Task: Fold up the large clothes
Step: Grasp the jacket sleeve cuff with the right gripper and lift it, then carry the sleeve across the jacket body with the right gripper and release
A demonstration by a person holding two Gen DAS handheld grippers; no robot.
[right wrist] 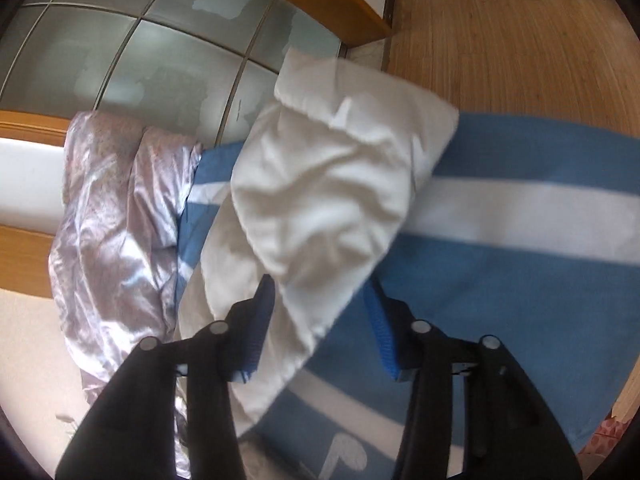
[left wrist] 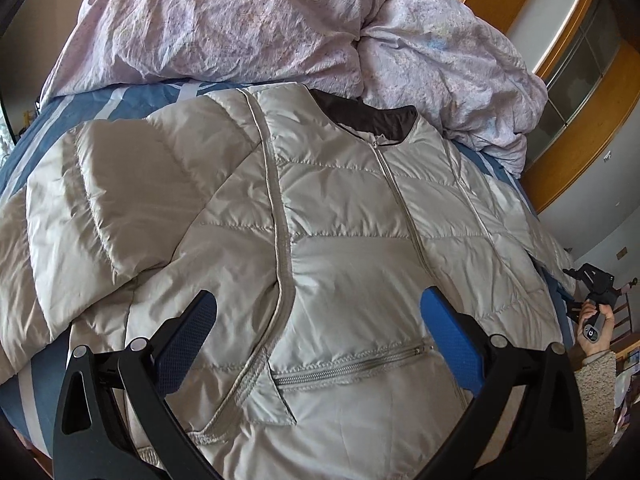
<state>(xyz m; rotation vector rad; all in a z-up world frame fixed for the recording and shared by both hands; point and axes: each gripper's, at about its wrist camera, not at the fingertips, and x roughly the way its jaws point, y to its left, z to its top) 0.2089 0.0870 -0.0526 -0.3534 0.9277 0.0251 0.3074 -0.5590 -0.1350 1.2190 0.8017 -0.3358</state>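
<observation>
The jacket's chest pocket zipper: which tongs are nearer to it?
Left. The left tongs hover open just above the pocket zipper; the right tongs are off at the jacket's far edge.

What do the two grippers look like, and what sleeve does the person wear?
Each gripper, left gripper and right gripper, has curved black arms with round silver pivot pins and blue, finely textured finger pads. The sleeve at the right hand is a light, fuzzy knit. No cables are visible.
</observation>
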